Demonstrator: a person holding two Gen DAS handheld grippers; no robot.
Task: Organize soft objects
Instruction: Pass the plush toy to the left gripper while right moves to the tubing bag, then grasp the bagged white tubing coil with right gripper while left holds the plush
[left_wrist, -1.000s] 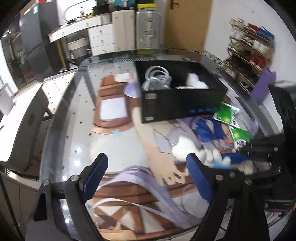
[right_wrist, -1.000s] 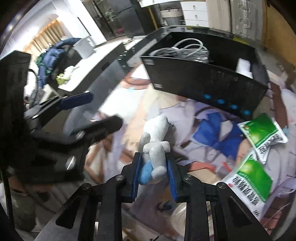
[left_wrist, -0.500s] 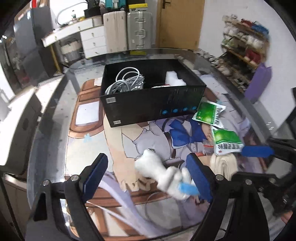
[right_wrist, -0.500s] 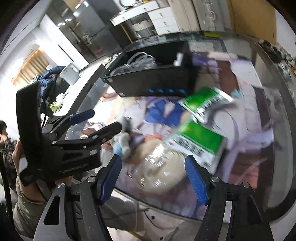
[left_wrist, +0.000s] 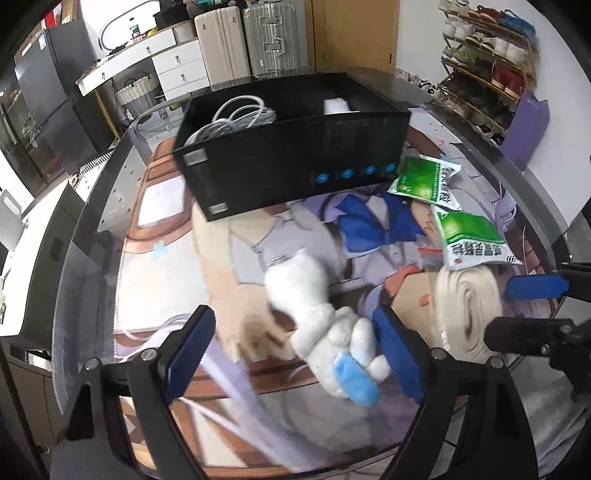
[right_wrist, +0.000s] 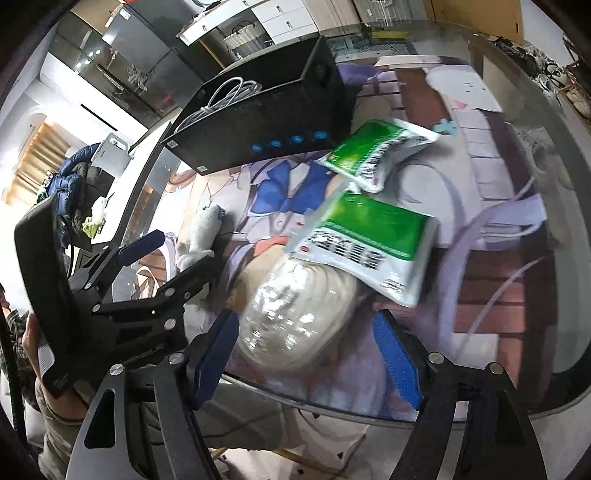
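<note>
Left gripper (left_wrist: 291, 349) spread wide open, blue-padded jaws either side of a white plush toy (left_wrist: 314, 314) lying on the tabletop (left_wrist: 92, 229). Plush stretched diagonally, its blue-tipped end nearest the camera and close to the right-hand pad, not clamped. Seen from the right wrist as well: the same plush toy (right_wrist: 199, 236) lying beside the left gripper (right_wrist: 168, 254), partly hidden behind one black finger.

Right gripper (right_wrist: 303, 350) also fully open, holding nothing, poised at the tabletop's near edge over a cream-coloured roll in clear plastic wrap (right_wrist: 295, 314). Roll sitting between and just ahead of the blue pads; contact with them not discernible. In the left wrist view, cream roll (left_wrist: 467, 306) just beside the right gripper (left_wrist: 532, 306), which enters from the right edge.

Two green-and-white sachets further out: one (right_wrist: 364, 242) overlapping the far end of the roll, the other (right_wrist: 375, 153) lying against the corner of a black storage box (right_wrist: 258, 136). Box open-topped, with a coil of white cable (left_wrist: 236, 118) in its left part and something white (left_wrist: 336, 105) in its right part. Printed anime-style mat (left_wrist: 373, 225) under the glass, beneath everything.

Motion blur over the lower tabletop in both views.
</note>
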